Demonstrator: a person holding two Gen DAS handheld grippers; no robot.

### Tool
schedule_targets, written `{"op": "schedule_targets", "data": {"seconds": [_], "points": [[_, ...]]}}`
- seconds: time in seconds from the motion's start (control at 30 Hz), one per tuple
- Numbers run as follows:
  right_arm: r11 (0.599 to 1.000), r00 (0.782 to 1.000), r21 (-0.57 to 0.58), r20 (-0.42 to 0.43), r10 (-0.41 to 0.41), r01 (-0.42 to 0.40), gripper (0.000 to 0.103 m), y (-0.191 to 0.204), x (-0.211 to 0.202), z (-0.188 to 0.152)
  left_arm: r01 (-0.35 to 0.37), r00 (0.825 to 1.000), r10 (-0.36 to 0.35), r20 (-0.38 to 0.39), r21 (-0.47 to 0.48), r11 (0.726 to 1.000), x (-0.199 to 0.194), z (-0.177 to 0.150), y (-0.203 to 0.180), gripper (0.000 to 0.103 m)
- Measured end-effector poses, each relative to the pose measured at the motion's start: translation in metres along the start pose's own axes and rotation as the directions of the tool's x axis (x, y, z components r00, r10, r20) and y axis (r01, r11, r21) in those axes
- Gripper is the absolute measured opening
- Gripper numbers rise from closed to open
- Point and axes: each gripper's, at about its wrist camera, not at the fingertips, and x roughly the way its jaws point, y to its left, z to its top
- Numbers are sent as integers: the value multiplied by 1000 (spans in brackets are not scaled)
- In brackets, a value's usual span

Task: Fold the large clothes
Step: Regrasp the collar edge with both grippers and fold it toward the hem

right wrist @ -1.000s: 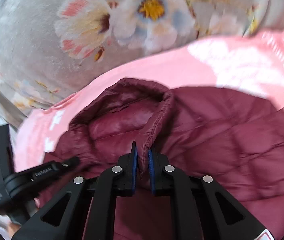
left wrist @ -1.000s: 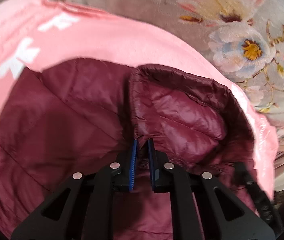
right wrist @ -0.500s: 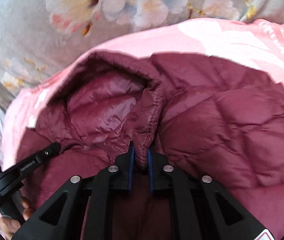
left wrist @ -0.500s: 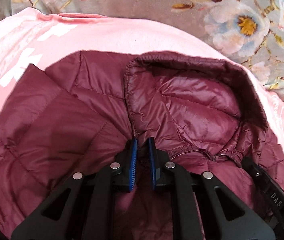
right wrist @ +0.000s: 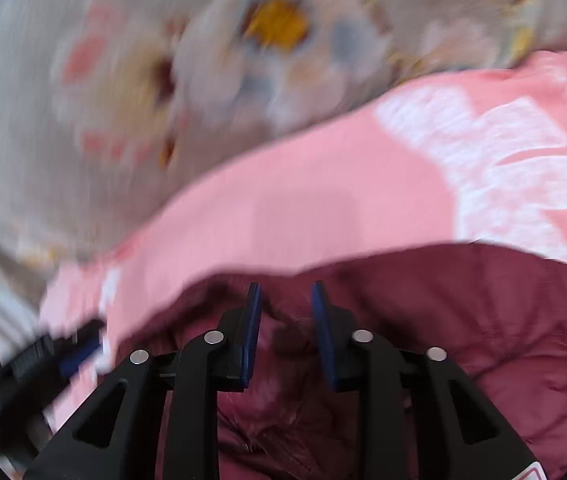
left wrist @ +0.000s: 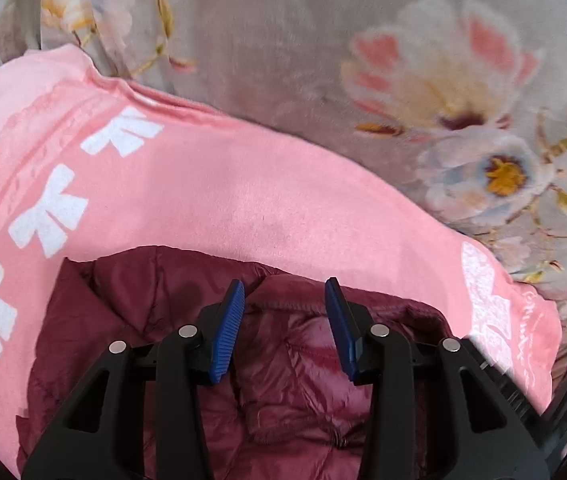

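A maroon quilted puffer jacket (left wrist: 283,380) lies on a pink towel. It fills the lower part of both wrist views, also in the right wrist view (right wrist: 483,340). My left gripper (left wrist: 285,292) is open, its blue pads apart over the jacket's collar edge, holding nothing. My right gripper (right wrist: 285,294) is open too, above the jacket's rim; that view is blurred by motion. The left gripper shows at the lower left of the right wrist view (right wrist: 59,356).
The pink towel (left wrist: 203,184) with white bow prints lies under the jacket and spreads beyond it on all visible sides. Under it is a grey blanket with large flower prints (left wrist: 443,80). The towel also shows in the right wrist view (right wrist: 323,200).
Both grippers were shut on the jacket's collar edge; now both have opened and let it go. The jacket has dropped lower in both views, and the right view is smeared by movement.
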Motion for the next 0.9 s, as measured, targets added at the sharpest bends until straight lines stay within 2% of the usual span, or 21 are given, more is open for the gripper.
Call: {"op": "schedule_targets", "data": {"seconds": [0.13, 0.27, 0.37, 0.43, 0.53, 0.6, 0.77, 0.83, 0.9], "points": [[978, 996, -194, -33, -78, 70, 22, 17, 7, -27, -27, 997, 30, -72, 50, 998, 27, -9, -2, 40], [966, 986, -219, -53, -155, 140, 15, 0, 18, -40, -73, 987, 81, -142, 56, 996, 51, -24, 9, 40], [968, 986, -209, -63, -154, 138, 13, -12, 19, -46, -95, 979, 108, -173, 84, 992, 64, -35, 15, 42], [969, 989, -204, -34, -147, 137, 13, -8, 11, -47, -107, 979, 125, -163, 119, 987, 67, -41, 14, 42], [983, 997, -171, 53, -64, 72, 15, 2, -17, -41, -129, 981, 150, -123, 165, 978, 66, -50, 10, 42], [983, 994, -172, 96, -53, 69, 15, 10, -27, -33, -137, 983, 156, -98, 179, 974, 66, -54, 8, 42], [957, 979, -212, 10, -202, 200, 14, 7, 14, -32, -157, 986, 165, -20, 222, 962, 65, -65, 4, 43], [954, 976, -211, -13, -219, 212, 13, -3, 25, -43, -158, 987, 163, -6, 226, 961, 65, -65, 4, 43], [954, 976, -209, 7, -217, 214, 12, -4, 28, -49, -152, 988, 156, -1, 222, 963, 67, -64, 4, 43]]}}
